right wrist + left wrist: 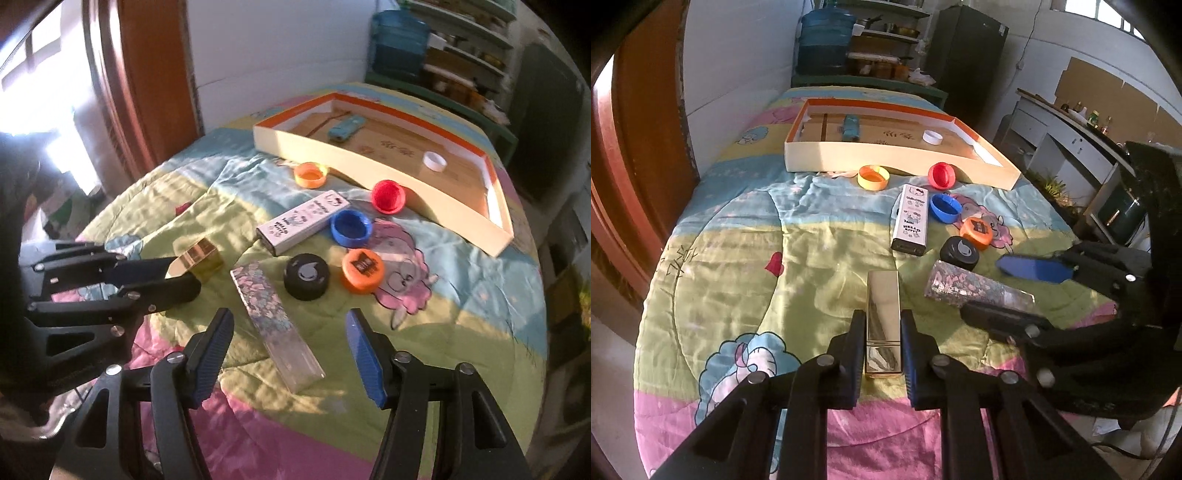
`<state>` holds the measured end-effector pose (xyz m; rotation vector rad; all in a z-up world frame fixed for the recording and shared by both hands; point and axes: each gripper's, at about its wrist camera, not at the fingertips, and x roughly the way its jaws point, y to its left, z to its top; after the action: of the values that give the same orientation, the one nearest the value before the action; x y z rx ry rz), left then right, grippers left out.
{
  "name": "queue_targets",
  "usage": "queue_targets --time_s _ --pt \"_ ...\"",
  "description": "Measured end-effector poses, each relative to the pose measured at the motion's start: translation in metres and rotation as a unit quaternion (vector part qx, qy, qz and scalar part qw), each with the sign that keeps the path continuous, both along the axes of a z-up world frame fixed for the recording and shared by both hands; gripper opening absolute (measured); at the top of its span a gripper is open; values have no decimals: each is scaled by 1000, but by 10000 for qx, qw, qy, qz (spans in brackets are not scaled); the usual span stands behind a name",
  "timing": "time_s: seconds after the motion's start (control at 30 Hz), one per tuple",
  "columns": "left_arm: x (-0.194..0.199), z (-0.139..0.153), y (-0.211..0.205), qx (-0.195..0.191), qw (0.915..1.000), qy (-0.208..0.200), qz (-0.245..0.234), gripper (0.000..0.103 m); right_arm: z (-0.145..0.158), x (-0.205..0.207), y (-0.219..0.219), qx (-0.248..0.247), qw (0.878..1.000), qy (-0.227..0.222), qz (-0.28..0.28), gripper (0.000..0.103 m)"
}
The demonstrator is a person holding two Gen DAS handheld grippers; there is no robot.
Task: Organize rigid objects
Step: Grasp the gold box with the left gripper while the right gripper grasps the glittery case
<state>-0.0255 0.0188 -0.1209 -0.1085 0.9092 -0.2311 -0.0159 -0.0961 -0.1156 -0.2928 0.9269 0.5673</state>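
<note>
My left gripper [882,350] is clenched on the gold box [882,314], low over the quilt's [738,258] near edge. My right gripper [290,354] stands released around the glitter box [273,325], not gripping. I would lift the gold box level, clear the caps, and lower it inside the tray [886,158] near the far edge.
</note>
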Motion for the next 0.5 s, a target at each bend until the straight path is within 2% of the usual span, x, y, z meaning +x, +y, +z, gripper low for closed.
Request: queue_targets --time_s 0.07,0.17,0.5 --pt "1 0 0 -3 10000 -11 -11 18 -3 2 4 -35 9999 70 100 32" --pt "2 0 0 -7 10000 -19 -14 18 -5 4 7 -29 9998 108 163 22" --pt "11 5 1 -27 10000 -95 -18 18 0 4 2 178 9997 159 17 20"
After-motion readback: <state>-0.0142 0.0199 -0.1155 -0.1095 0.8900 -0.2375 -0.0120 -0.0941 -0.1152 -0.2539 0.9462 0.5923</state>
